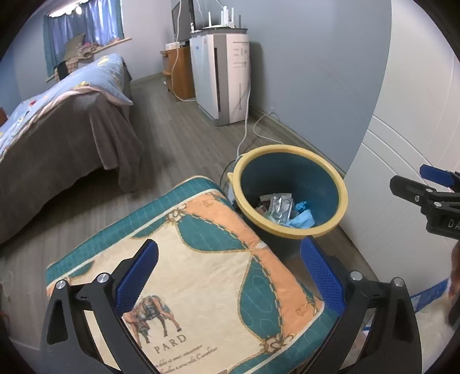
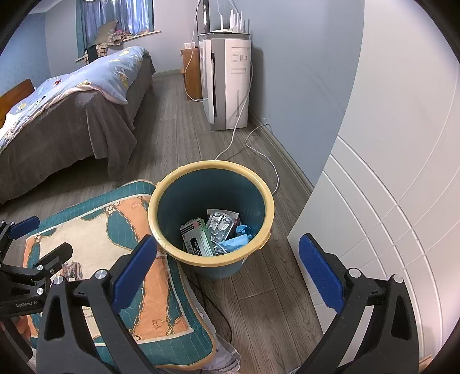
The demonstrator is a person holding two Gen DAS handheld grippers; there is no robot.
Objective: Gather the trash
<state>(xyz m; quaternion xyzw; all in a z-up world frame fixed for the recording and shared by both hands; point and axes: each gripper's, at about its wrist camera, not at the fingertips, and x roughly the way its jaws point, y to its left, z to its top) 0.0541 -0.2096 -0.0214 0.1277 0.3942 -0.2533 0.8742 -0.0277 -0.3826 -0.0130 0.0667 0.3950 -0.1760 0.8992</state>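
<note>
Above the bin, the right claw and left claw hover, both spread wide and empty.

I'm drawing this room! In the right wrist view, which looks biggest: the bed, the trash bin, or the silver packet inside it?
Largest to smallest, as they look:
1. Bed
2. Trash bin, though being closer to the camera makes it look bigger than it is
3. Silver packet

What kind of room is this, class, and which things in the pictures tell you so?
Most likely a bedroom in a home. A bed with a patterned quilt stands by a curtained window, and a small waste bin with trash in it sits on the wood floor beside a cushion.
</note>
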